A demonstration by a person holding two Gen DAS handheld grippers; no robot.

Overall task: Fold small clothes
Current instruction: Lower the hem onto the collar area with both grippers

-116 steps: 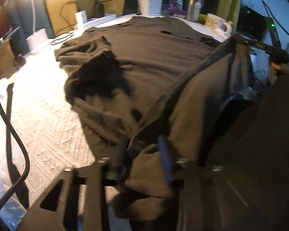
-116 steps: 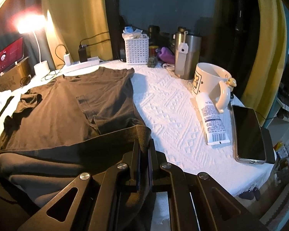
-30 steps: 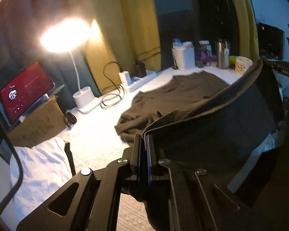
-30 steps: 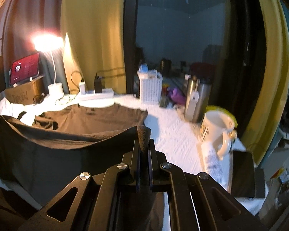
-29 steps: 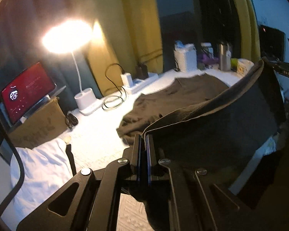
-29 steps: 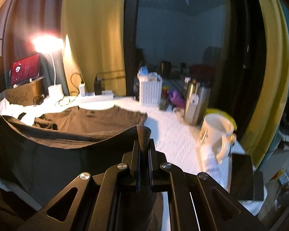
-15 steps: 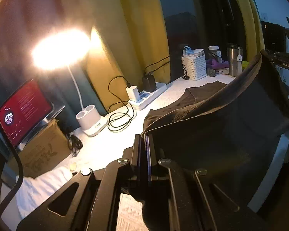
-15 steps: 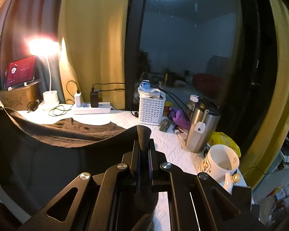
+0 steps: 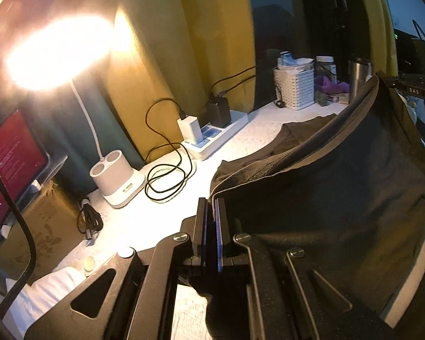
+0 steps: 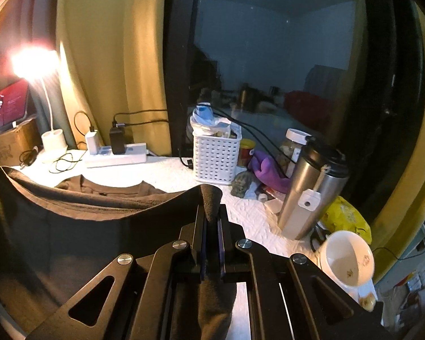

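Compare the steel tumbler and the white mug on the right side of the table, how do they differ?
The steel tumbler is tall, metallic and capped with a dark lid; the white mug is shorter, ceramic and open-topped. A white tag hangs on the tumbler; the mug has a small printed mark inside. The mug is nearer the camera. Both rest on the white cloth-covered table.

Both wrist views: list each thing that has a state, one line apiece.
Left claw: shut on the T-shirt's hem.
Right claw: shut on the T-shirt's hem.
T-shirt: hem lifted and stretched between the claws, far end flat on the table.
Desk lamp: on.
Tablet: screen lit red.
Steel tumbler: upright, lid on.
Mug: seemingly empty.
Power strip: chargers plugged in.
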